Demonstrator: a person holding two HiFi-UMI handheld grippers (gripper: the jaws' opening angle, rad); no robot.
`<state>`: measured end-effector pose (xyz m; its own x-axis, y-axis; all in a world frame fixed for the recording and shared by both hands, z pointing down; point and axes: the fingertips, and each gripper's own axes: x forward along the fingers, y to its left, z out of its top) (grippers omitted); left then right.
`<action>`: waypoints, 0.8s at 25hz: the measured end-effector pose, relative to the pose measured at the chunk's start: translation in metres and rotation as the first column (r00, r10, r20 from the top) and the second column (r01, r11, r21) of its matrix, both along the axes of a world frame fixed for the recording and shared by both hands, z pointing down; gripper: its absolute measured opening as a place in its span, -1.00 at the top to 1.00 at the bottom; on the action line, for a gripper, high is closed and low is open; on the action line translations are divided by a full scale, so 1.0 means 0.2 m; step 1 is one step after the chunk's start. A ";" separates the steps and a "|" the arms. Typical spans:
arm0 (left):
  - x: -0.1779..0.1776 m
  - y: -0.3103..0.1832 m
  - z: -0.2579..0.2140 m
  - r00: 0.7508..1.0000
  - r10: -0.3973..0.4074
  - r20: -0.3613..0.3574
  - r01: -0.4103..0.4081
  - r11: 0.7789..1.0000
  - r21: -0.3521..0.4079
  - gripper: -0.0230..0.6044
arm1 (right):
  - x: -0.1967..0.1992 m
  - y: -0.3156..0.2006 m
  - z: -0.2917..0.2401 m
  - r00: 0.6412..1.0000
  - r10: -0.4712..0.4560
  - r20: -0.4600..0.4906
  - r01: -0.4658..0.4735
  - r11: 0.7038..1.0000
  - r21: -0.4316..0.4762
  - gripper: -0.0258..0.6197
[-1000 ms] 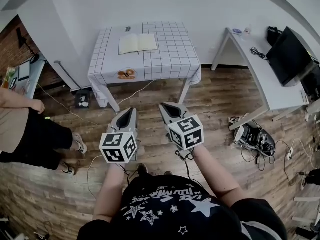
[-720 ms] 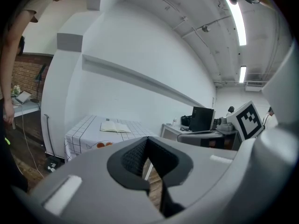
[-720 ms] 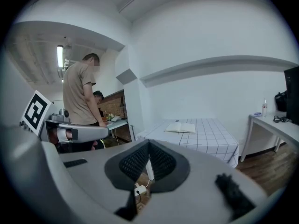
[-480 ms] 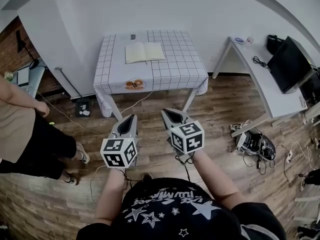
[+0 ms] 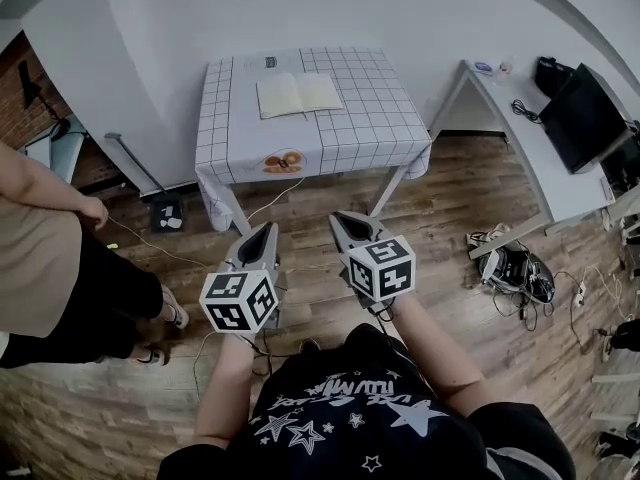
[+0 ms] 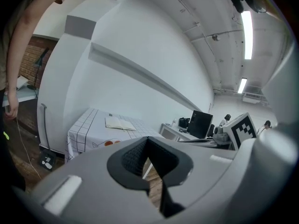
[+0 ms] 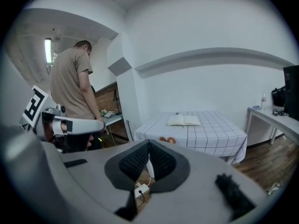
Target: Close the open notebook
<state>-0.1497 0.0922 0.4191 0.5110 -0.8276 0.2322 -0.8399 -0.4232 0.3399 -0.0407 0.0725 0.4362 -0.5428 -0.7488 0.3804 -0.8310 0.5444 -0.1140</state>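
Two clenched, empty claws: my left claw (image 5: 268,230) and right claw (image 5: 340,218) hang short of the table (image 5: 370,133). The notebook (image 5: 299,94) lies open near its far edge.

An office-like lab: monitor (image 5: 580,118) on desk (image 5: 520,158), loose floor cables (image 5: 575,305).

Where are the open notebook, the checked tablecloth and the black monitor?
open notebook (image 5: 280,96), head view, left page
checked tablecloth (image 5: 375,113), head view, bare top right of the notebook
black monitor (image 5: 578,118), head view, middle of its dark panel
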 end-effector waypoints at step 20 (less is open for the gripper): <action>-0.09 -0.42 0.10 0.993 -0.064 0.095 0.065 0.998 -0.007 0.90 | -0.07 -0.51 0.06 0.999 -0.043 0.027 0.043 0.999 -0.008 0.88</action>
